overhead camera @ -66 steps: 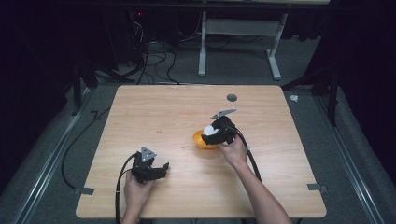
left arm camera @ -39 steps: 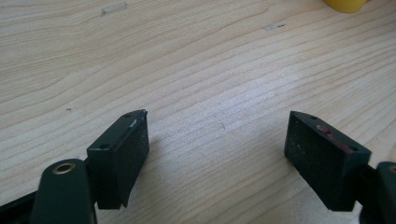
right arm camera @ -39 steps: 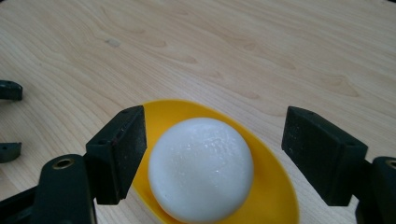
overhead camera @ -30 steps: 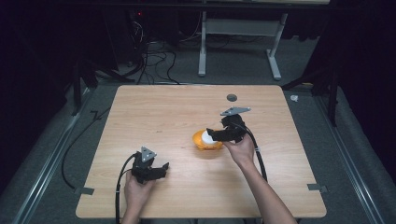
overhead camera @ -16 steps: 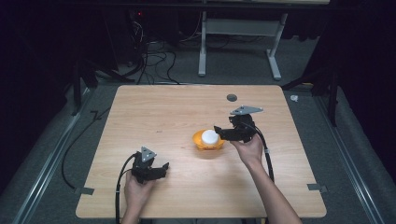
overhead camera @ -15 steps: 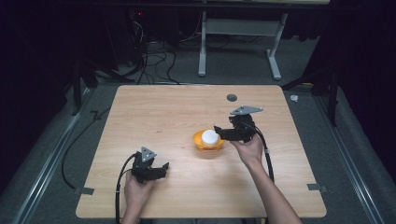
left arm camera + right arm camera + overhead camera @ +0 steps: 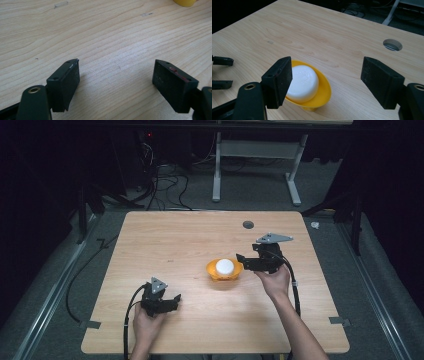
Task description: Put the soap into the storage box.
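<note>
— What's the room like from the high view?

— Dark all round. A pale wood table [image 7: 200,240] stands on grey floor, with cables [image 7: 165,180] and a white desk frame [image 7: 255,165] behind it. There is a round hole [image 7: 248,224] near the table's far edge, and bits of tape at its near corners.

— And on the table?

— A yellow dish [image 7: 224,270] at the middle with a white puck [image 7: 225,266] in it. The right gripper [image 7: 241,260] is just beside the dish, jaws pointing at it and spread. The left gripper [image 7: 175,301] sits near the front left, well apart from the dish; its jaws are too small here to judge.

— The left gripper view?

— Bare wood grain close up — the left gripper [image 7: 116,80] has its jaws wide apart with nothing between them. The dish [image 7: 185,2] is cut off at the top edge.

— The right gripper view?

— The right gripper [image 7: 327,80] is spread wide and pinches nothing. Its left jaw hides part of the puck [image 7: 304,80] and dish [image 7: 322,92]. The hole [image 7: 392,44] lies beyond, and the left gripper's jaw tips poke in at the left edge. The room behind is black; only a slanted white leg [image 7: 390,12] and some cables can be made out.
</note>
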Demonstrator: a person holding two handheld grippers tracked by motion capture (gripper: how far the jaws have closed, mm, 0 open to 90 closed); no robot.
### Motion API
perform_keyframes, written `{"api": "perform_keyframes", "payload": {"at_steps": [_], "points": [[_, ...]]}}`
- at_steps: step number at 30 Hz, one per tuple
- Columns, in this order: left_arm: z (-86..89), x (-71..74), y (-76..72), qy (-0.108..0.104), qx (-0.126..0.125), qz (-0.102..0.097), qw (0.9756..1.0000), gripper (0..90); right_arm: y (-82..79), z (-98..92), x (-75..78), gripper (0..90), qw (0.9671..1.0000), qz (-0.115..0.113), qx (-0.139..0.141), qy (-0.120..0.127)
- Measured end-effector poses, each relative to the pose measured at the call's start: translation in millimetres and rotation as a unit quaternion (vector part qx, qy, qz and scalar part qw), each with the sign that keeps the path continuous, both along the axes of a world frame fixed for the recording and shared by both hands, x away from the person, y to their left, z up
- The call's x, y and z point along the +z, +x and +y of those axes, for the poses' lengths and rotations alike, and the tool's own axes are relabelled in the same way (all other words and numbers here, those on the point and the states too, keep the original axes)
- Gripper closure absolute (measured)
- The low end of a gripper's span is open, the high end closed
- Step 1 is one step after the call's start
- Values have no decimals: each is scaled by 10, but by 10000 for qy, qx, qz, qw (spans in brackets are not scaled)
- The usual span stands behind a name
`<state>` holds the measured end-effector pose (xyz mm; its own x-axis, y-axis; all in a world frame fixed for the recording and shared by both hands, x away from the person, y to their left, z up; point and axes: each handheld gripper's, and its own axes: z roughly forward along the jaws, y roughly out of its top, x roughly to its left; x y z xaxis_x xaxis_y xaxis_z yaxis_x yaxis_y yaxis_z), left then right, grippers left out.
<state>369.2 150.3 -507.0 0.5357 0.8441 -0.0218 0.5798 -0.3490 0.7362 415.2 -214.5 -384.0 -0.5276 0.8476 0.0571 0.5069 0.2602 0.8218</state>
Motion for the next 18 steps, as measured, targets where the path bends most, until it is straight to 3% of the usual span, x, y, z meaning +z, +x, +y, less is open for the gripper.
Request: {"api": "perform_keyframes", "payload": {"at_steps": [18], "points": [[0, 0, 0, 3, 0, -1, 10000, 224, -135, -234, 86, 266, 9996, -156, -213, 84]]}}
